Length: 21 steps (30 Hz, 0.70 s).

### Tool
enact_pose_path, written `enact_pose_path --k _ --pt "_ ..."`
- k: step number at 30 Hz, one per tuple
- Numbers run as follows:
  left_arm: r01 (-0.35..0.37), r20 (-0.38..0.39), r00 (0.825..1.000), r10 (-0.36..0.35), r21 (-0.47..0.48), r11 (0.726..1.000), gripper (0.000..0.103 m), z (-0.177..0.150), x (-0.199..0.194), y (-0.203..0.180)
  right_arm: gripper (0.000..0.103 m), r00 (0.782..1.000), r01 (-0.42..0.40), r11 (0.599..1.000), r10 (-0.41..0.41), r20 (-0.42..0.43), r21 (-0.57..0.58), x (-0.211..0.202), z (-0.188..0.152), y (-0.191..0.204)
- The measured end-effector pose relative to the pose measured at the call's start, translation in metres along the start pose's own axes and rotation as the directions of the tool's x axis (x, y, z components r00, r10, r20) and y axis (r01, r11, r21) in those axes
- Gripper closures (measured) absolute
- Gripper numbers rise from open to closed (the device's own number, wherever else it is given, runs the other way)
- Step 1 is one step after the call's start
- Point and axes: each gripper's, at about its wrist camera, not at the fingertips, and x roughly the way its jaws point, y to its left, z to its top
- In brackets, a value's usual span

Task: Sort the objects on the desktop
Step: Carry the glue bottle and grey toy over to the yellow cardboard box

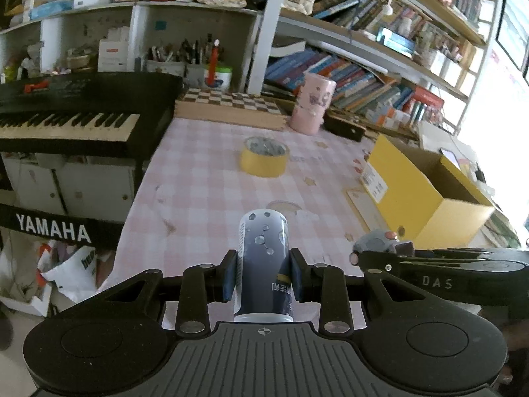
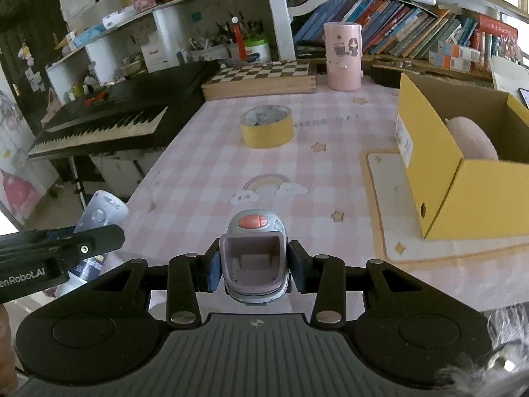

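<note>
Claws first: the left claw is pinching a dark blue cylindrical bottle across its body, both pads flat on its sides, the bottle lying along the line of the fingers with its rounded end pointing forward. The right claw is pinching a small grey toy with a pink button, its hollow lilac back turned to the camera; the pads bear on the toy's two flanks. Each claw is seen by the other's camera, so the two travel side by side above the near edge of the worktop, which wears a pink checked cloth.

Ahead on the cloth stand a yellow tape roll, a pink cylindrical holder and a chessboard box. To the right lies the open yellow box, already holding a pale pink rounded thing; it is the likely destination for both loads.

Judgement on doing the carry well:
- keep both pinches firm, since the bottle is smooth and round and may slip lengthwise;
- let the right claw, nearer the box, enter first, so the claws do not collide;
- clear the tall near wall before lowering;
- spread the pads only once the load is inside.

A black keyboard flanks the worktop's left side.
</note>
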Motion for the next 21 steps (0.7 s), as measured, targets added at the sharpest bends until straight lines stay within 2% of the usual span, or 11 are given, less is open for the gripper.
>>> enact_pose_path --k 9,21 --pt "0.047 -0.05 0.998 -0.044 0.063 0.997 0.072 -0.027 -0.019 -0.009 0.065 0.999 0.033 0.998 -0.032 -0.014 0.058 -0.024 -0.044 0.008" --pt "0.188 -0.115 0.978 -0.174 0.124 0.974 0.072 -0.041 -0.016 -0.039 0.065 0.988 0.157 0.972 -0.156 -0.021 0.177 -0.063 -0.081 -0.013"
